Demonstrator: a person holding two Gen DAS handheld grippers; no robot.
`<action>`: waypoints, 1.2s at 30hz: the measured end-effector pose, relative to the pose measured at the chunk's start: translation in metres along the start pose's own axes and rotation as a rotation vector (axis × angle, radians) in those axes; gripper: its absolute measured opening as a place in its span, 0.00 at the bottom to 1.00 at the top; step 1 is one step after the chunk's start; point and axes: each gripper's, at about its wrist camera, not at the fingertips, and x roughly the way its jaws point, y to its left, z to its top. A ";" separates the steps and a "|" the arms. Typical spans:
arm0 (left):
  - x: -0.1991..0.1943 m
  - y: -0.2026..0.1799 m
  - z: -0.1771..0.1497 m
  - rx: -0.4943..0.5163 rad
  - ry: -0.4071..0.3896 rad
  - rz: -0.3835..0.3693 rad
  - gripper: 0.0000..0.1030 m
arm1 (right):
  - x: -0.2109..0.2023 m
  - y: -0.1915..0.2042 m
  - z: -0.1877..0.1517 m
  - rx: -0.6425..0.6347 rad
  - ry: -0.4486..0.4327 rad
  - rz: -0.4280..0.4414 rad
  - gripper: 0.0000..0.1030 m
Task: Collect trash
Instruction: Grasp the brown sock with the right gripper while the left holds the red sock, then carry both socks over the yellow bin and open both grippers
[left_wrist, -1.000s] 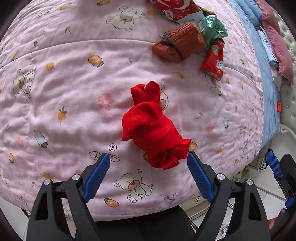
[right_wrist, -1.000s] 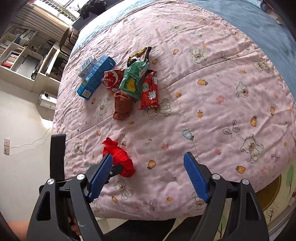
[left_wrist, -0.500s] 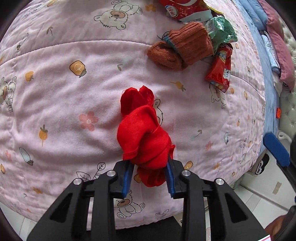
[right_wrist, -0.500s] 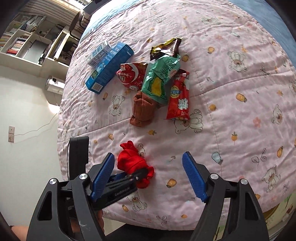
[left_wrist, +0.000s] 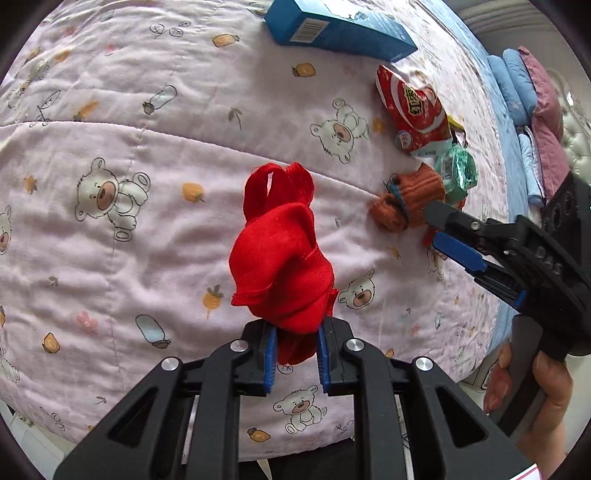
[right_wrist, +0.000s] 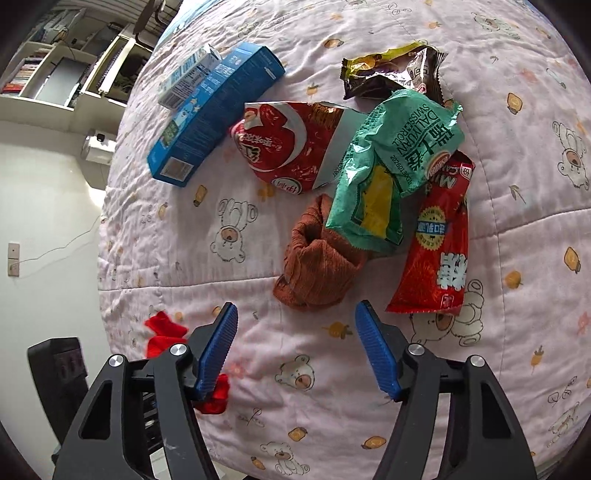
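The left claw (left_wrist: 293, 349) is clamped on a bunched red cloth (left_wrist: 280, 258), its blue pads pressing the cloth's lower end from both sides. The cloth rises away from the claw over a pink quilt (left_wrist: 110, 221) printed with bears, near the quilt's front edge.

The right claw (right_wrist: 295, 350) stands apart with nothing between its pads; its jaws have just been closing. It sits just short of a rust-brown knitted sock (right_wrist: 317, 262).

The left wrist view alone shows the grip on the red cloth, and the right claw (left_wrist: 439, 230) coming in from the right side with a hand (left_wrist: 532, 384) on its handle, one tip touching or nearly touching the brown sock (left_wrist: 406, 201). It also shows folded blue and mauve bedding (left_wrist: 528, 110) at the far end of the bed.

The right wrist view alone shows the trash spread fully. A green wrapper (right_wrist: 391, 162) overlaps the sock's far end. A long red wrapper (right_wrist: 439, 240) lies beside it to the right, a red and white packet (right_wrist: 295, 147) to the left, a dark wrapper (right_wrist: 391, 72) behind. A blue box (right_wrist: 214, 114) and a smaller carton (right_wrist: 188, 79) lie toward the quilt's left edge. Only scraps of the red cloth (right_wrist: 162, 332) show, behind the left pad.

Open quilt lies between the right claw's pads and to its right; the left edge drops to a white wall and shelves (right_wrist: 55, 62).
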 end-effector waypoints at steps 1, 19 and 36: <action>-0.002 0.002 0.002 -0.003 -0.005 -0.002 0.17 | 0.003 0.000 0.003 0.006 0.001 -0.014 0.61; -0.026 -0.012 0.007 0.070 -0.037 -0.021 0.18 | -0.006 0.008 -0.002 -0.040 -0.020 -0.004 0.28; -0.044 -0.086 -0.035 0.435 0.019 -0.060 0.18 | -0.105 -0.028 -0.094 0.102 -0.187 0.038 0.28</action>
